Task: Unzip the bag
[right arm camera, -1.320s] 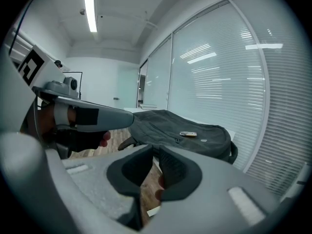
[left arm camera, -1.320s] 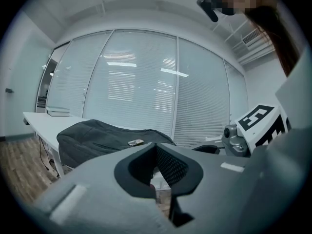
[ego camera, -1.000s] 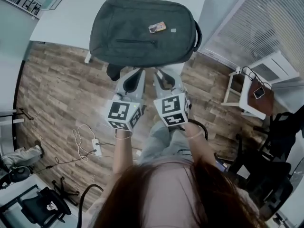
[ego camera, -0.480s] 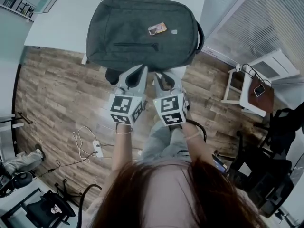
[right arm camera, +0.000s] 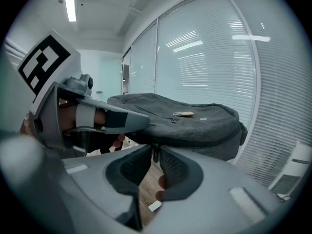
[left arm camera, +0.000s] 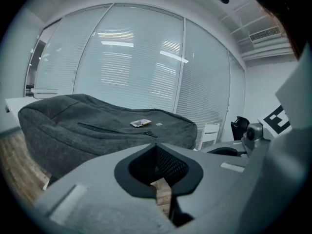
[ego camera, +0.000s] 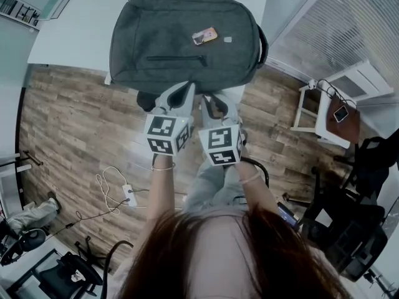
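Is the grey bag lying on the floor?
No, the grey backpack lies on the white table, with the wooden floor below.

Dim, cool window daylight; strong fisheye edge distortion.

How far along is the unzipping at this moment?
Done: nothing; the backpack lies on the table, front zip closed. In hand: the right tongs look pinched on a small dark zip pull at the backpack's near edge; the left tongs are shut, empty. To do: all the unzipping.
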`<state>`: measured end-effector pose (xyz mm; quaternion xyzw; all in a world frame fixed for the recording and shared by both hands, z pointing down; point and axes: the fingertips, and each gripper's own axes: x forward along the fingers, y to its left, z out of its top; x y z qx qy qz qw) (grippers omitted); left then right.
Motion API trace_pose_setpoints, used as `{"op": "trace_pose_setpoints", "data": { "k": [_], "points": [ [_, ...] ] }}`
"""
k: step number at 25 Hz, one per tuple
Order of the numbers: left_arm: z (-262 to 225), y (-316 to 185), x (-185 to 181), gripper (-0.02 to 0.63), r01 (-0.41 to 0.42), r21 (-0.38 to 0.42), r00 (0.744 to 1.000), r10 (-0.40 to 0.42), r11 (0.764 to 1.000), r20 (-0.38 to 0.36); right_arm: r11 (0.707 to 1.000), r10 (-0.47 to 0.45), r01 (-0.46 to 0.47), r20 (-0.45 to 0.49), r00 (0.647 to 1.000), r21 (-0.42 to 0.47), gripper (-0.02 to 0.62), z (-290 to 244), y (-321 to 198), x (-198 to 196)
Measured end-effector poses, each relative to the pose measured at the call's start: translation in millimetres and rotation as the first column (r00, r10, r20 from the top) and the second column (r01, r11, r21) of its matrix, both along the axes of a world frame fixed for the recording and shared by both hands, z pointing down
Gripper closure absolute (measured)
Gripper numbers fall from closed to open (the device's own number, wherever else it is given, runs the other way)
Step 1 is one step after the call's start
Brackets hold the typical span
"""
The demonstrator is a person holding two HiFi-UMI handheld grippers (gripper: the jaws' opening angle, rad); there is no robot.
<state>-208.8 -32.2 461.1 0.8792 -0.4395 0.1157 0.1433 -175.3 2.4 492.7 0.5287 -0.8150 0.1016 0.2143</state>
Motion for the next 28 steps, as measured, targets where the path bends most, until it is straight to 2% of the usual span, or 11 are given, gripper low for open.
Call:
{"op": "trace_pose_setpoints", "data": {
  "k": [5, 10, 18, 28],
  "points": [
    [6.2, -1.3, 1.4, 0.598, -0.007, -0.029, 1.000, 0.007, 1.000, -0.004, 0.998, 0.057, -0.057, -0.001, 0.998, 0.000, 0.532, 6.0, -5.1, 1.7],
    [7.4, -1.2, 0.3, 0.598, -0.006, -0.038, 1.000, 0.005, 0.999, -0.016, 0.990, 0.129, -0.128, -0.015, 0.992, 0.059, 0.543, 5.3, -3.5, 0.7],
    [9.4, -1.0, -0.6, 0.598, -0.006, -0.042, 1.000, 0.005, 0.999, -0.013, 0.990, 0.121, -0.119, -0.020, 0.992, 0.071, 0.584, 7.5, 0.5, -0.3],
    [12.0, -0.8, 0.9, 0.598, 0.039, -0.053, 0.999, -0.039, 0.998, -0.007, 0.993, 0.090, -0.080, -0.113, 0.990, 0.085, 0.585, 6.7, 5.1, 8.5]
  ]
}}
